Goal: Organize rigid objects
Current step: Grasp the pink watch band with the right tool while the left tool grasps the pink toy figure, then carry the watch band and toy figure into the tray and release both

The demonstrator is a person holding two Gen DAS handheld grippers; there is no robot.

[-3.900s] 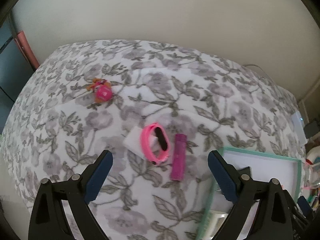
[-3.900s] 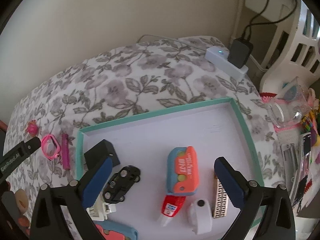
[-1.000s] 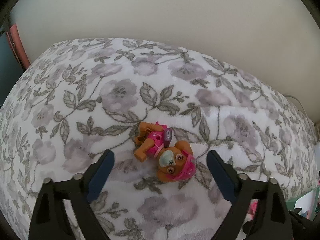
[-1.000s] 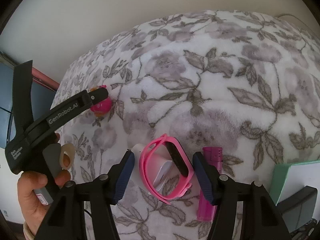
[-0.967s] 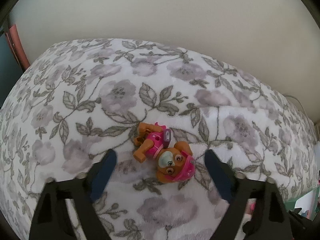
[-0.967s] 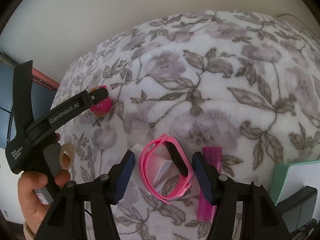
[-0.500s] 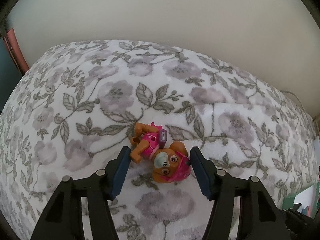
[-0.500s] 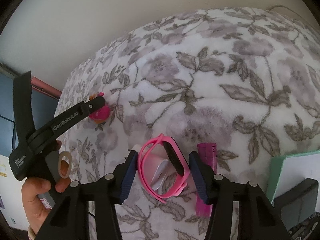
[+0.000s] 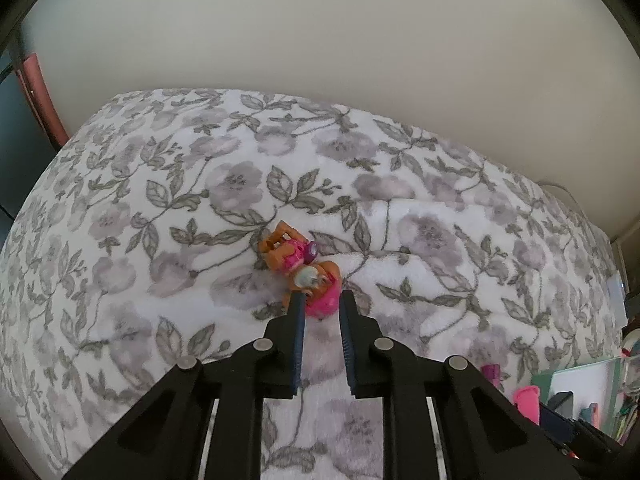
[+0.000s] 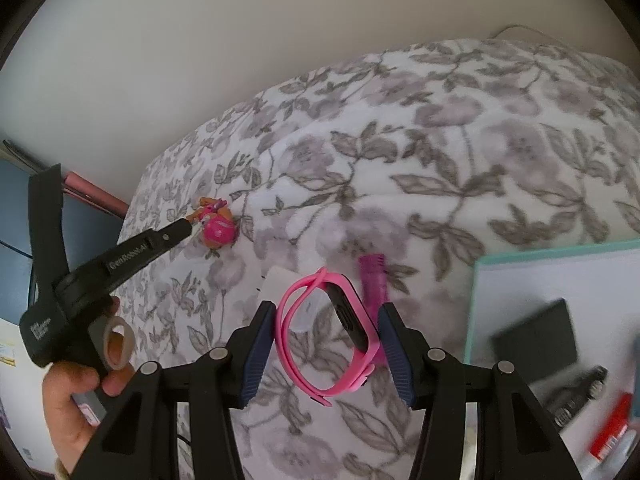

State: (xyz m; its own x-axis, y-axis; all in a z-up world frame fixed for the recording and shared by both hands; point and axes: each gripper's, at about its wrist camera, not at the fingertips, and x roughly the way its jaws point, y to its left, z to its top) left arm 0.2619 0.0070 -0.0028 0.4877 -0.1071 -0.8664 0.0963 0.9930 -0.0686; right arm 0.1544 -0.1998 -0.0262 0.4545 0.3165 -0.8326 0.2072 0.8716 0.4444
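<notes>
Where the plain cream wall [image 9: 320,32] meets it, a floral blanket [image 9: 160,208] in grey and lilac covers the whole soft work surface. At the blanket's right edge sits a teal-rimmed white tray [image 10: 476,300] holding a black block and other blurred items. Left of the blanket, a dark blue panel and a pink strip.

Left gripper [image 9: 321,300]: jaws closing, pads on either side of the pink head of the toy pup figure [image 9: 300,264], which rests on the blanket's middle. One second ago those jaws stood wide apart around it.

Right gripper [image 10: 326,320]: clamped on the pink wristband [image 10: 320,336], now raised off the blanket; earlier it lay there. A white card [image 10: 280,284] and magenta stick [image 10: 374,280] lie on the blanket below.
</notes>
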